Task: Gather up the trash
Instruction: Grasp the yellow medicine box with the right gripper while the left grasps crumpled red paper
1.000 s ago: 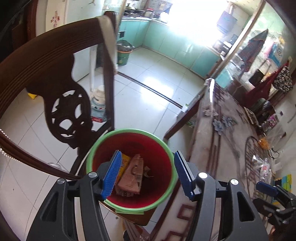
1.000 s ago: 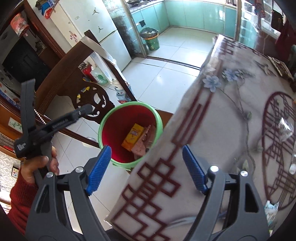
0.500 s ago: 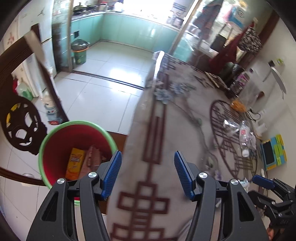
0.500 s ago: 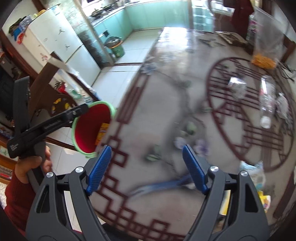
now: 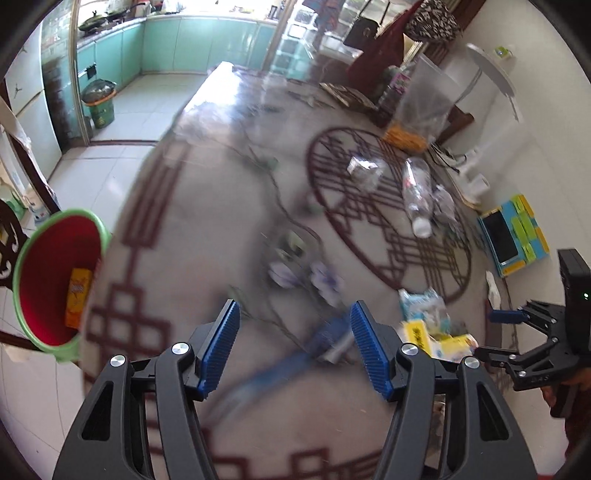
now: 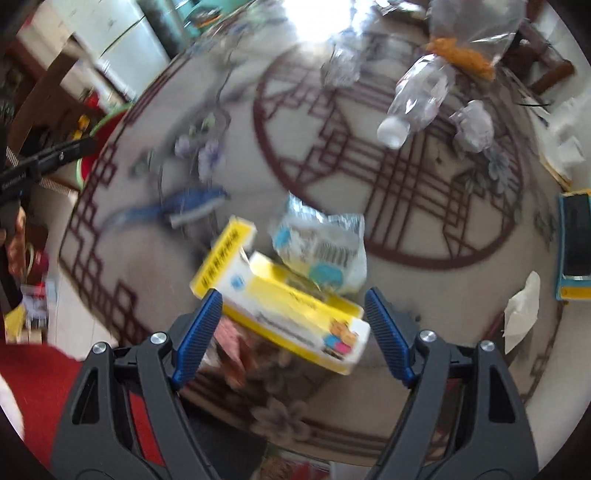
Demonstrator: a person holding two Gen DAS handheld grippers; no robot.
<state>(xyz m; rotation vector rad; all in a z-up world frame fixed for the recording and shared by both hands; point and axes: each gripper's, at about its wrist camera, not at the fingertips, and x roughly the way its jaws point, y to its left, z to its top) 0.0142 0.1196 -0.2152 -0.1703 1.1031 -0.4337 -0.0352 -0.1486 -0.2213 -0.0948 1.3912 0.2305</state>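
Red bin (image 5: 55,291) off the tabletop's (image 5: 207,206) left edge already holds wrappers; yellow box (image 6: 291,317), packet (image 6: 321,247) and bottle (image 6: 417,99) remain; both tongs, left (image 5: 293,347) and right (image 6: 293,332), gape wide, empty

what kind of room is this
Most likely the dining area of a home, open to a kitchen. A table under a patterned cloth takes up most of the view; beyond it are teal cabinets with a wok on the counter, and a fridge.
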